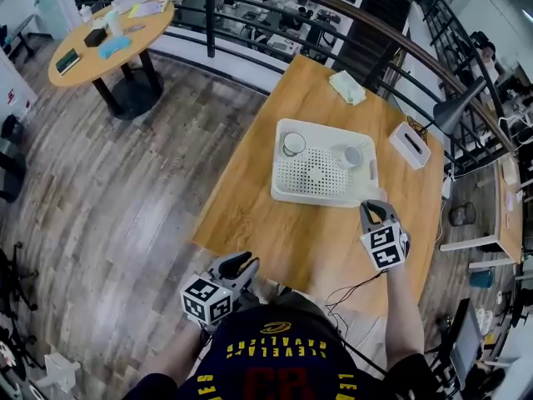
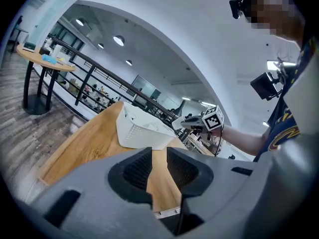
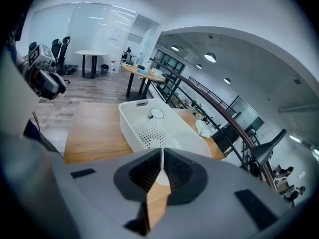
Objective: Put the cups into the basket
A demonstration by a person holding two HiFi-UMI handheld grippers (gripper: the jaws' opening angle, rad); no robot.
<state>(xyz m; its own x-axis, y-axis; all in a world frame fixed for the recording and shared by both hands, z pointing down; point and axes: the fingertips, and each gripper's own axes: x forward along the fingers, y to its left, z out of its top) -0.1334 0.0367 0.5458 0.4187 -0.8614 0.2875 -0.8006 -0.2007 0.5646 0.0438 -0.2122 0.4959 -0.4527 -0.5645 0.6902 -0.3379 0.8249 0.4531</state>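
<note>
A white perforated basket [image 1: 287,188] stands on the wooden table [image 1: 275,232]. Two white cups lie inside it: one [image 1: 293,144] at the far left, the other [image 1: 350,155] at the far right. My right gripper [image 1: 375,209] hovers just off the basket's near right corner, shut with nothing in it; in its own view [image 3: 162,156] the pads meet, and the basket [image 3: 130,121] and one cup [image 3: 157,114] lie ahead. My left gripper [image 1: 247,265] hangs off the table's near edge. Its jaws [image 2: 158,156] stand a narrow gap apart with nothing between, and the basket [image 2: 134,131] is further ahead.
A tissue box [image 1: 409,144] sits at the table's right edge and a crumpled cloth [image 1: 346,87] at its far end. A black railing [image 1: 250,23] runs behind, a round table [image 1: 108,40] stands far left, and a grey lamp [image 1: 462,107] is to the right.
</note>
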